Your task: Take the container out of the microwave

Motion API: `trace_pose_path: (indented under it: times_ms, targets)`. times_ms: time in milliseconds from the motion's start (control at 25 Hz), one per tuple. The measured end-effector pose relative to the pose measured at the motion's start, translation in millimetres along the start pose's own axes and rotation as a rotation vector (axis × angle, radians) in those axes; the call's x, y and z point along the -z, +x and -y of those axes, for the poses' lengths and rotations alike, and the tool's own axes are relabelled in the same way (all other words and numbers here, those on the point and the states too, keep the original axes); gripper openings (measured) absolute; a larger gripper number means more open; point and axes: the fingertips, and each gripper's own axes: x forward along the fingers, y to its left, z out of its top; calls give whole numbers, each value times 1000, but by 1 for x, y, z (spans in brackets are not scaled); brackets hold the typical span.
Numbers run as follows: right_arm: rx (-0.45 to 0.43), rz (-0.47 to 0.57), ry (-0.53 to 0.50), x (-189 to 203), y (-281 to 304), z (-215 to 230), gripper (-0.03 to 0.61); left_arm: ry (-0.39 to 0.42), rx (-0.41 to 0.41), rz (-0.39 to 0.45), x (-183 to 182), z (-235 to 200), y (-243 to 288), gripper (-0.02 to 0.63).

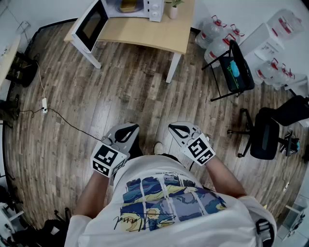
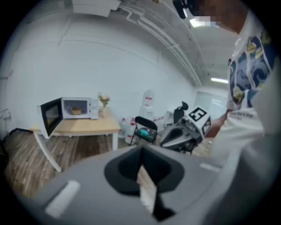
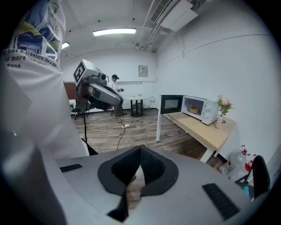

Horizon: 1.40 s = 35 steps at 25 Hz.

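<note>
A white microwave point(image 1: 135, 6) stands on a light wooden table point(image 1: 149, 33) at the far end of the room, its door point(image 1: 90, 24) swung open to the left. A yellowish container point(image 1: 128, 6) sits inside it; the same container point(image 2: 76, 110) shows small in the left gripper view and again point(image 3: 193, 110) in the right gripper view. My left gripper point(image 1: 130, 127) and right gripper point(image 1: 174, 128) are held close to the person's body, far from the table. Both are shut, tips meeting, with nothing held.
A small vase of flowers point(image 1: 173, 9) stands beside the microwave. A black folding chair point(image 1: 236, 70), water jugs point(image 1: 212, 34) and an office chair point(image 1: 266, 134) stand at the right. A cable with a power strip point(image 1: 44, 104) runs over the wooden floor at the left.
</note>
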Motion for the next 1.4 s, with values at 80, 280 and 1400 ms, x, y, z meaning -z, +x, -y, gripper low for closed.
trace_pose_path:
  times_ms: [80,280,1400]
  targets:
    - [6,2,2,-5,10,10,6,-3,3,9,-2,-12,7,9]
    - [32,-20,-12,-23,43,38,6,5,27,48,-12,-59,23,9]
    - [117,-200,-374,-225,335,298,20,-173,-137,182,-58,-388,-37,9]
